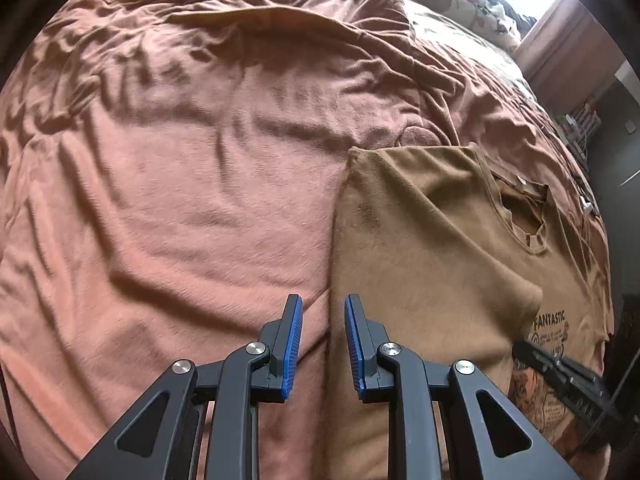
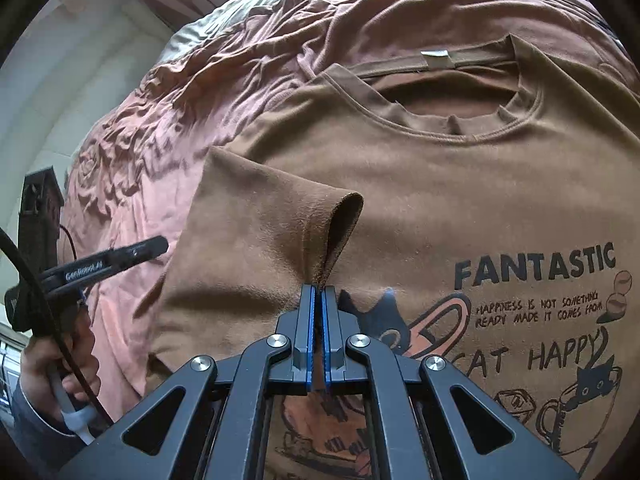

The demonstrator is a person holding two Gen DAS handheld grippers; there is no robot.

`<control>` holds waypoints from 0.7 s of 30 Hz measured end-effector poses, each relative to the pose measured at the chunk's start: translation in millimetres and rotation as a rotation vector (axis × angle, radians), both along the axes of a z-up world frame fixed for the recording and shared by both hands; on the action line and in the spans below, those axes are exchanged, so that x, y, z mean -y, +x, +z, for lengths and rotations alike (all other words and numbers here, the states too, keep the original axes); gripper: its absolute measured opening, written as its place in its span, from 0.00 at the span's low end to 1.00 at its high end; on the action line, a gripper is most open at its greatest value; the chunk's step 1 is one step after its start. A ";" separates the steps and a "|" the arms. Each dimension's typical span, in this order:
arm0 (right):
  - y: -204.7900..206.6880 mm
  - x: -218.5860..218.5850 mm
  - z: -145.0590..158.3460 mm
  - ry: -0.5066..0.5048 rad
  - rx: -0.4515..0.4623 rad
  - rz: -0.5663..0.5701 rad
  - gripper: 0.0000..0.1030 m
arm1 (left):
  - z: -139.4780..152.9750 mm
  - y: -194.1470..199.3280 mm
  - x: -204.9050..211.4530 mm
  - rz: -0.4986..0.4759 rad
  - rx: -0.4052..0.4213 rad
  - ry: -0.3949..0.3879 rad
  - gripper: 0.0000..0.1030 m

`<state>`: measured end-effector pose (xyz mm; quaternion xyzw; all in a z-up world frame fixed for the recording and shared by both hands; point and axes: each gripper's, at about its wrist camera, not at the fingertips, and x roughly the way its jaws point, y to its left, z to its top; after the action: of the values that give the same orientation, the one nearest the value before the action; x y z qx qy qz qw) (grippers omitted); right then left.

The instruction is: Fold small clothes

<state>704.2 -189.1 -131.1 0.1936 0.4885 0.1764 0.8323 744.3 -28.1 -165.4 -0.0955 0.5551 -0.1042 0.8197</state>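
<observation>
A brown T-shirt (image 2: 440,184) with a "FANTASTIC" cat print lies front up on the bed, neck opening away from me. Its left sleeve (image 2: 272,232) is folded in over the chest. My right gripper (image 2: 319,290) is shut on that sleeve's hem, which stands up in a small loop. In the left wrist view my left gripper (image 1: 323,304) hangs over the T-shirt's (image 1: 432,240) left edge, its blue pads apart with nothing between them. The right gripper (image 1: 520,350) shows at the lower right, on the print. The left gripper (image 2: 156,246) appears at the far left, held by a hand (image 2: 60,364).
A wrinkled salmon-pink blanket (image 1: 180,180) covers the bed under and left of the shirt. A pale patterned duvet (image 1: 460,4) with bright clothes on it lies at the far end. The bed's edge, the floor and a curtain (image 1: 560,48) are at the right.
</observation>
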 end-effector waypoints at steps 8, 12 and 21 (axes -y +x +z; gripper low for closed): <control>-12.4 -7.0 1.9 -0.031 0.041 0.020 0.00 | -14.4 24.0 21.4 -0.018 0.008 0.044 0.22; -10.5 -6.7 -6.4 -0.032 0.038 0.017 0.00 | -21.1 32.9 23.3 -0.014 0.021 0.053 0.22; 1.2 -7.8 -13.5 -0.024 0.019 -0.002 0.00 | -20.4 66.5 36.7 0.002 0.033 0.107 0.22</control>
<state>705.4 -181.3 -144.6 0.1826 0.4824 0.1716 0.8393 810.7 -64.8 -185.8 -0.0504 0.5463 -0.0749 0.8327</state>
